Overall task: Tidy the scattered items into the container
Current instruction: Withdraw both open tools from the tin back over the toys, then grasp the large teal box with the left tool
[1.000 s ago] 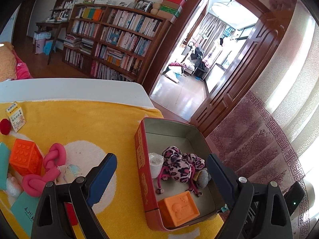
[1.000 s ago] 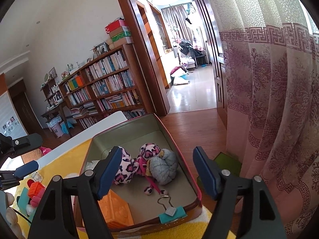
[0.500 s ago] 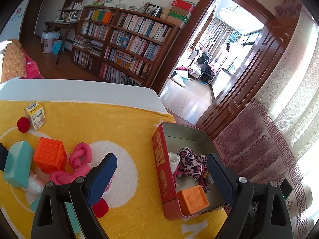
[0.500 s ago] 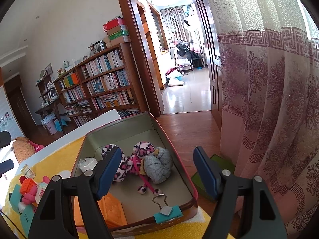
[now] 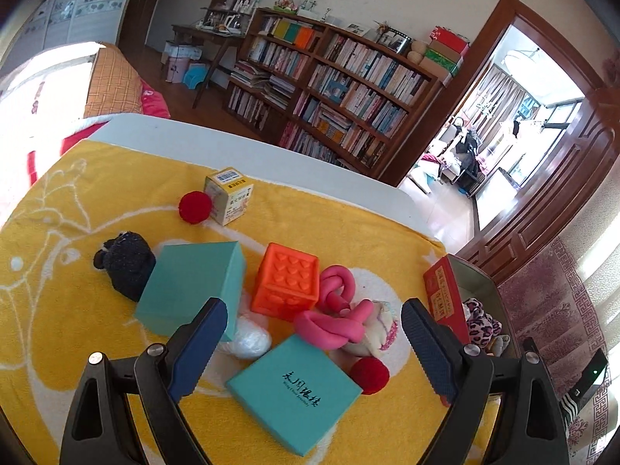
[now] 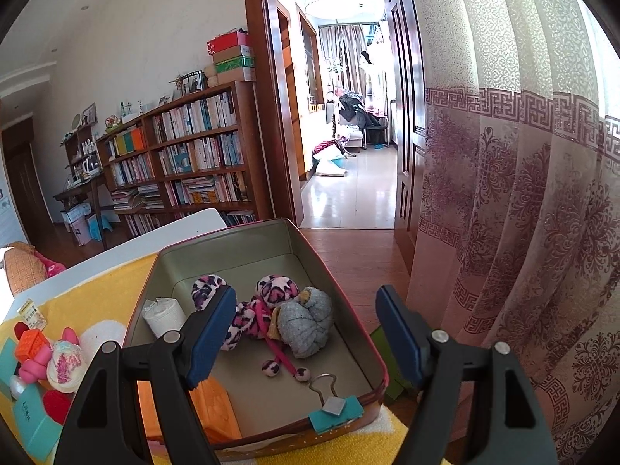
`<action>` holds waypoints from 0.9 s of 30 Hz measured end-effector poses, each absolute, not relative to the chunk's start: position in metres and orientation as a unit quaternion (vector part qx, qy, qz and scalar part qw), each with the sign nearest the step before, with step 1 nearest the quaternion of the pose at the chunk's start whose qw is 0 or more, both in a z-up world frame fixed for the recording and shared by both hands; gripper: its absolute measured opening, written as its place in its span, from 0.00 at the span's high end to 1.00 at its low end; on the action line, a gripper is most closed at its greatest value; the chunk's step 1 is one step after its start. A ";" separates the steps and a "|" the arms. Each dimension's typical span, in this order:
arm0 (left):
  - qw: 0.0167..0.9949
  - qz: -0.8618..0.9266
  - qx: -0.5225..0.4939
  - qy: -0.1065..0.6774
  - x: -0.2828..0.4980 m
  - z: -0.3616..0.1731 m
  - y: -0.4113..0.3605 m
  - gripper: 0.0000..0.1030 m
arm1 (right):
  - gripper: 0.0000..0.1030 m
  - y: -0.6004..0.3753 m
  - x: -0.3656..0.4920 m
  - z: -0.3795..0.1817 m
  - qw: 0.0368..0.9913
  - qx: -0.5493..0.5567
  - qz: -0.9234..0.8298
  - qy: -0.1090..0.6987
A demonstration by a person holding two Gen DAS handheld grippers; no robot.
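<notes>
Yellow cloth covers my tabletop (image 5: 58, 310); toys lie scattered left of the tin (image 6: 348, 310). My left tool (image 5: 314, 348) hangs released above them, my right tool (image 6: 306, 333) released over the tin.

The flat teal box (image 5: 293, 394) carries dark brush-style Chinese characters with a smaller line beneath (too small to read). The small yellow carton (image 5: 229, 195) shows a barcode and Chinese print; the red tin's side (image 5: 443, 294) bears gold characters.
</notes>
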State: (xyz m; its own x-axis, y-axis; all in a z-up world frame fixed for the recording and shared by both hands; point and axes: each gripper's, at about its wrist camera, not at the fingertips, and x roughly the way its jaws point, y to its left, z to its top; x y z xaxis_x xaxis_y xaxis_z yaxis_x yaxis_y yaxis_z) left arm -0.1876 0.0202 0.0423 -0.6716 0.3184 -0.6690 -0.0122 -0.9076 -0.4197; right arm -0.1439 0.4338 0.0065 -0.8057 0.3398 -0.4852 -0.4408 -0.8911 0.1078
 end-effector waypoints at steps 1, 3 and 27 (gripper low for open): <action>0.081 0.892 -0.397 -0.202 -0.187 0.038 0.008 0.10 | 0.24 0.431 -0.143 0.010 0.200 -0.234 0.945 0.114; 0.064 0.887 -0.402 -0.216 -0.188 0.031 -0.013 0.10 | 0.22 0.424 -0.139 0.017 0.181 -0.233 0.946 0.133; 0.086 0.832 -0.453 -0.308 -0.205 -0.044 -0.068 0.10 | 0.21 0.252 -0.180 0.001 -0.059 -0.303 0.940 0.148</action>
